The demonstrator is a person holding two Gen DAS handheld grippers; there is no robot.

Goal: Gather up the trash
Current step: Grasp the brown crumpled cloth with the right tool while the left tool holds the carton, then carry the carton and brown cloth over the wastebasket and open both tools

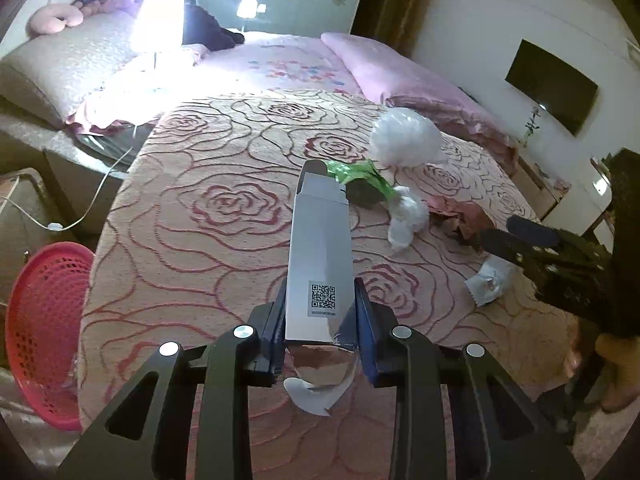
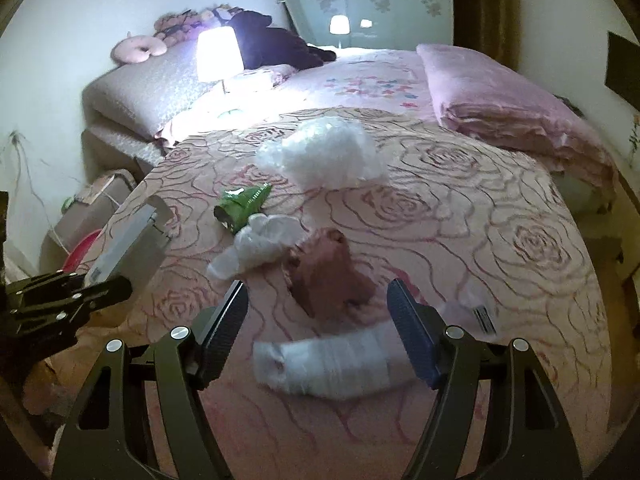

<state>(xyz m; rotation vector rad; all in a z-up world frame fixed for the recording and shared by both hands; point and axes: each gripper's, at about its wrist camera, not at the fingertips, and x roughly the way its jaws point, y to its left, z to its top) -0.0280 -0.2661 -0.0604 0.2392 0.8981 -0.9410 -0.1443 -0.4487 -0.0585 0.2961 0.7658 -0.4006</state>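
Jaws clamped: the left gripper (image 1: 320, 312) pinches a long white carton (image 1: 320, 248) w/ a QR-code label between its pads, the box pointing fwd over the bed, its top flap open and its near end torn. Jaws apart on the right gripper (image 2: 318, 334), hanging wide above a crumpled white wrapper (image 2: 328, 364) that lies on the rose-pattern bedspread (image 1: 208, 208), blurred in the rt wrist view; contact w/ the wrapper can't be told.

Trash sits scattered across the middle of the spread. A green snack bag (image 2: 240, 208) lies just beside a wad of white tissue or plastic (image 2: 256, 248); whether they touch isn't clear. Next to the wad, toward the rt gripper, a crumpled brown paper bag (image 2: 328, 276). Farther up the bed, a puffy clear plastic bag (image 2: 328, 156). A small white packet w/ a barcode (image 2: 480, 312) lies just outside the rt gripper's right finger; in the left wrist view what looks like the same packet (image 1: 488, 284) sits beneath that gripper.

A red mesh basket (image 1: 48, 328) stands on the floor at the bed's left edge, well apart from the trash. Beyond the spread: a folded pink quilt (image 1: 400, 76), a lit table lamp (image 1: 158, 20), a pink neck pillow (image 1: 54, 20) and a dark plush toy (image 2: 276, 46) near the headboard. A dark wall TV (image 1: 552, 86) hangs at rt.
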